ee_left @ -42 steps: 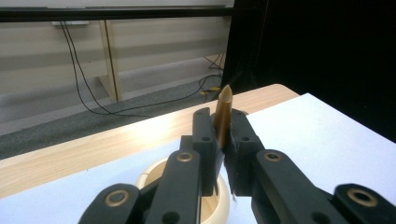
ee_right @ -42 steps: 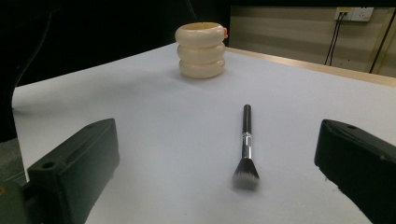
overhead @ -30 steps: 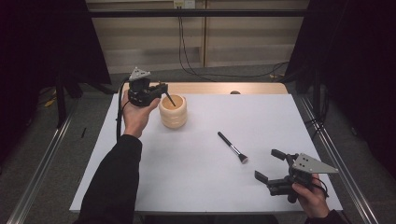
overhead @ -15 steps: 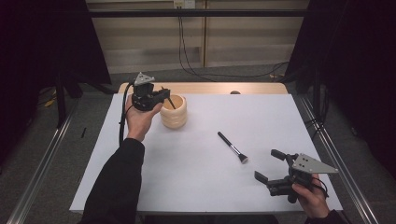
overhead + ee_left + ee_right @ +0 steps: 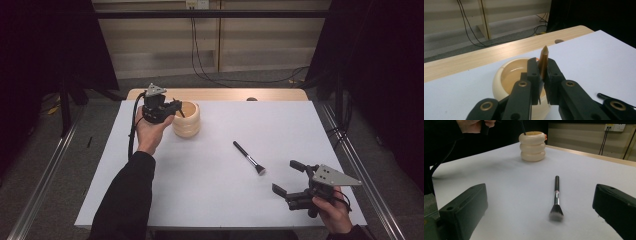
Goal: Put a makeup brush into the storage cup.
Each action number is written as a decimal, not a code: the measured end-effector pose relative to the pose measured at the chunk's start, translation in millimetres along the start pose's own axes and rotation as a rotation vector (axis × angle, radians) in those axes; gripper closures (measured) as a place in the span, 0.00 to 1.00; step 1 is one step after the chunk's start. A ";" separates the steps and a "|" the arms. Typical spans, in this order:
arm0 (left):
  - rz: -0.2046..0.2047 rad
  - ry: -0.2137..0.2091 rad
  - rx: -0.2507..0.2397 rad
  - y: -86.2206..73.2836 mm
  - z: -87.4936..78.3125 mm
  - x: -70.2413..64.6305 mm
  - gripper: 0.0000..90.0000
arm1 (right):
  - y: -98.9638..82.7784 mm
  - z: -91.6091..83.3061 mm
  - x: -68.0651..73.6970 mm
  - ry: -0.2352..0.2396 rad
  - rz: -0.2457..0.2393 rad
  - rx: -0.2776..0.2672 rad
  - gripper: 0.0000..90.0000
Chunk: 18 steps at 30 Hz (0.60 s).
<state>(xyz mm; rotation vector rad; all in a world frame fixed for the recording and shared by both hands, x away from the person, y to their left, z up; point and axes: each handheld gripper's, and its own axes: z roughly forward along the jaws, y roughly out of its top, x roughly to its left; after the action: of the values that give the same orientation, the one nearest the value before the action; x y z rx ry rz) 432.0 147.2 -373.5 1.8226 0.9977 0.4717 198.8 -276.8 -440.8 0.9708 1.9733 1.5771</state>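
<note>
My left gripper (image 5: 172, 105) is shut on a thin brown stick with a pointed end (image 5: 543, 58). It hovers at the left rim of a cream ribbed cup (image 5: 186, 120), and the stick's lower part slants down into the cup (image 5: 509, 75); that lower end is hidden. A black makeup brush (image 5: 248, 157) lies flat mid-table, bristles toward the front. My right gripper (image 5: 286, 176) stands open at the front right, a hand's width from the brush (image 5: 556, 195), which lies ahead between its jaws, untouched. Farther off stands the cup (image 5: 532, 146).
A white sheet (image 5: 225, 210) covers the table, with a bare wooden strip (image 5: 220, 94) along the back edge and a small dark spot (image 5: 251, 99) on it. Metal rails (image 5: 360, 170) run along both sides. Cables hang by the back wall.
My left hand has sunk a little with the stick, bringing it lower at the cup's rim. The right gripper and the brush have stayed put.
</note>
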 end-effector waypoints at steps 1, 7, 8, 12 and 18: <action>0.000 0.013 0.004 -1.2 0.5 -0.1 0.93 | 0.1 -0.3 0.1 -0.002 0.002 0.000 0.00; -0.004 0.004 0.002 -7.3 3.1 1.0 0.93 | -0.2 -0.1 0.1 -0.001 0.002 0.001 0.00; 0.003 0.005 0.004 -8.1 3.5 1.3 0.93 | -0.2 0.0 0.1 -0.002 0.003 0.001 0.00; -0.003 0.004 0.000 -11.0 5.1 2.1 0.93 | -0.4 0.1 -0.3 0.001 -0.002 0.005 0.00; -0.022 -0.004 -0.002 -16.4 8.0 3.8 0.93 | -0.5 0.0 -0.2 -0.002 0.003 0.005 0.00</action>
<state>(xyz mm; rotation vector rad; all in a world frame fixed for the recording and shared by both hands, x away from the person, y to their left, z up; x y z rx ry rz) 432.8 148.9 -392.0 1.8084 1.0125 0.4552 198.9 -277.0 -441.3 0.9771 1.9769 1.5728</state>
